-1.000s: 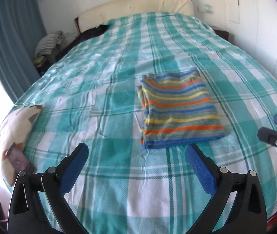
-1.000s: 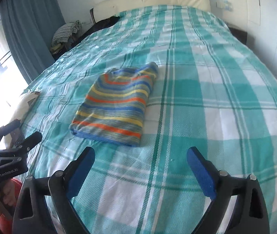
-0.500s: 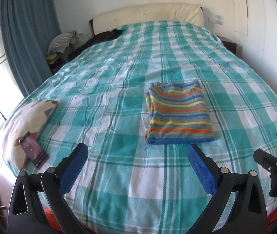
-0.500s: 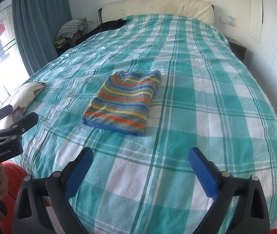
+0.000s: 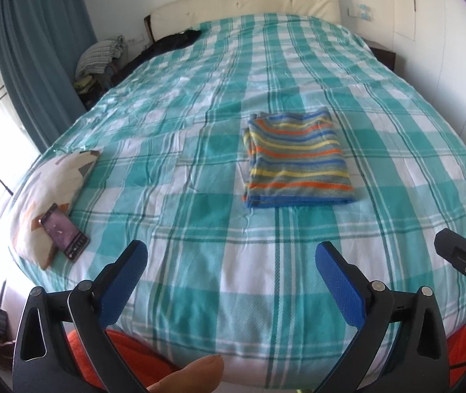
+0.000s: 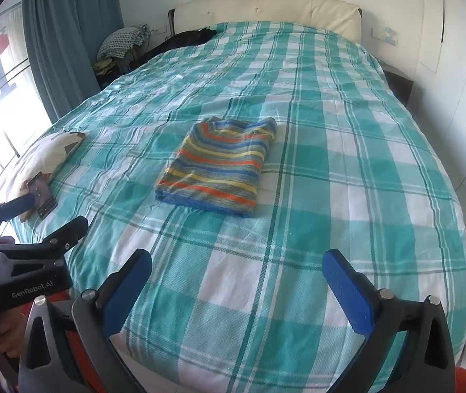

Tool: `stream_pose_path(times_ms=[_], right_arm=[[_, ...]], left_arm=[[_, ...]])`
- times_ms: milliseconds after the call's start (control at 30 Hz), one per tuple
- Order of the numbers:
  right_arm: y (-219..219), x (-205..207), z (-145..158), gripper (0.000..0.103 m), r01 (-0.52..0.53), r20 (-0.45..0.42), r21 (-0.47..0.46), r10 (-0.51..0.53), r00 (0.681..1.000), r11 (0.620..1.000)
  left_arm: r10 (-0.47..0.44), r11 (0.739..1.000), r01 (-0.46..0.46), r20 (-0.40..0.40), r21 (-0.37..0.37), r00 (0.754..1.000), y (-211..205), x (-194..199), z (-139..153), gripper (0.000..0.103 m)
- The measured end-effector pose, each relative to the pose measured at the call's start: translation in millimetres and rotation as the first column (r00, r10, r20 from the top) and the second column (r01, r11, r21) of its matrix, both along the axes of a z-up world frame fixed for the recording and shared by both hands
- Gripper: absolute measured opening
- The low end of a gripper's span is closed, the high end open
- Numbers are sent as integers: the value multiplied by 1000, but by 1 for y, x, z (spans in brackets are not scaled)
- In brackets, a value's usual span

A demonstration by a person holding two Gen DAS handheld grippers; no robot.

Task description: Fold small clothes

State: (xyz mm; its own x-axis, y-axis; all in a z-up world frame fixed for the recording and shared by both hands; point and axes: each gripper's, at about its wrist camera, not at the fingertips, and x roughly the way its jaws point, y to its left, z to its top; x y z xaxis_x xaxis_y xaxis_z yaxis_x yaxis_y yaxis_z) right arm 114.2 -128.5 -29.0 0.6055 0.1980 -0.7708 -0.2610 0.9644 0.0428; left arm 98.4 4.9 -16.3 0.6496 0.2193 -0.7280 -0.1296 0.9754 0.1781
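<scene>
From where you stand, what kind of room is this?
Most likely a home bedroom. A big bed with a teal checked cover fills the view, a padded cream headboard stands against the far wall, and teal curtains hang beside a bright window. A folded striped garment lies on the bed.

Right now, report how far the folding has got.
Done: the striped knit garment lies folded in a neat rectangle on the teal checked bedspread. In hand: nothing; the left hand-held gripper and right hand-held gripper are open, short of it. Left: no other unfolded clothes show on the bedspread.
</scene>
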Motion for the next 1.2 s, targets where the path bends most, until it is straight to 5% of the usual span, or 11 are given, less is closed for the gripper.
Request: stream_pose_path(times_ms=[200, 433, 1200], right_arm=[[5, -17, 15, 103, 25, 15, -78, -24, 1000, 997], [5, -20, 20, 103, 51, 47, -142, -45, 998, 989], [13, -28, 17, 103, 5, 14, -124, -3, 1000, 992]], left_arm=[[-6, 997, 5, -13, -80, 1000, 4, -11, 6, 103], [2, 997, -4, -36, -72, 999, 0, -5, 0, 103], [-25, 997, 22, -35, -71, 999, -8, -16, 12, 103]])
